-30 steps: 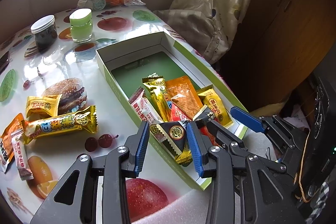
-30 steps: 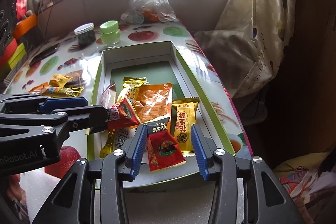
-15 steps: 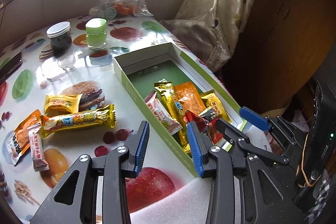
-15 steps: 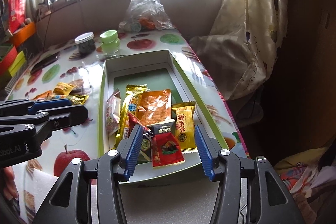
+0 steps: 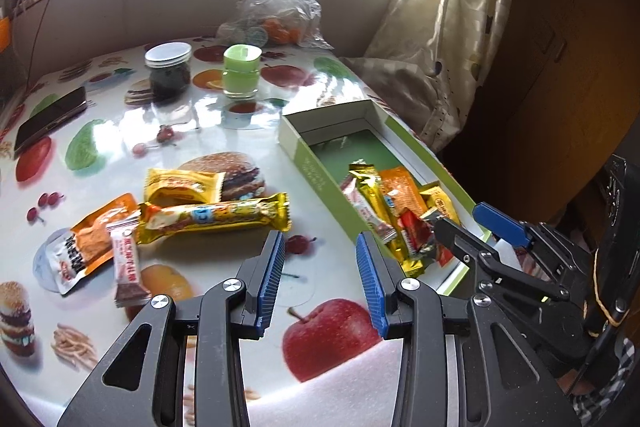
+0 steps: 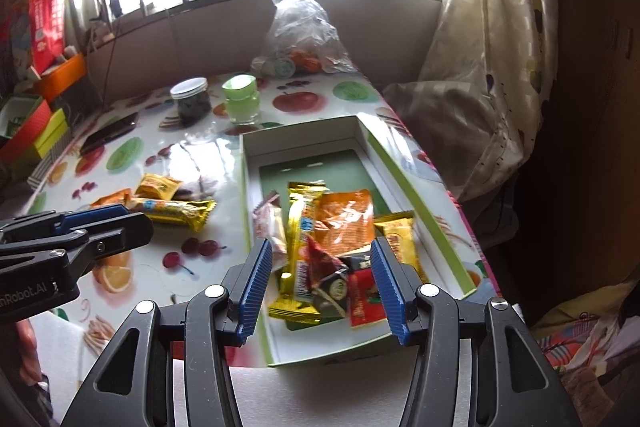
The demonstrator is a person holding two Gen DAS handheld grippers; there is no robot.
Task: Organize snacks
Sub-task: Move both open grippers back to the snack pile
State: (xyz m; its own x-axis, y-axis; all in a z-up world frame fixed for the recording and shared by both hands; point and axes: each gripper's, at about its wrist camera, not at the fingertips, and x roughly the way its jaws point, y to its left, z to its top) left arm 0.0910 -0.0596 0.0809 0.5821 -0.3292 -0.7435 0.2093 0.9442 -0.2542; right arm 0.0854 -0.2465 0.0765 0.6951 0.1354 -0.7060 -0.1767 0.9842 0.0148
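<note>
The green box [image 6: 416, 187] sits at the table's right edge with a pile of snack packets [image 6: 332, 247] in its near half. The right wrist view looks straight into it; the left wrist view shows more of the loose stuff beside it: a long gold bar [image 5: 216, 217], a yellow packet [image 5: 184, 183], an orange pouch [image 5: 92, 243] and a small white bar [image 5: 126, 267]. Packet text is too blurry to read. "nRobot.AI" shows on the left gripper [image 5: 320, 263]. Both it and the right gripper [image 6: 320, 267] are spread wide, holding nothing.
</note>
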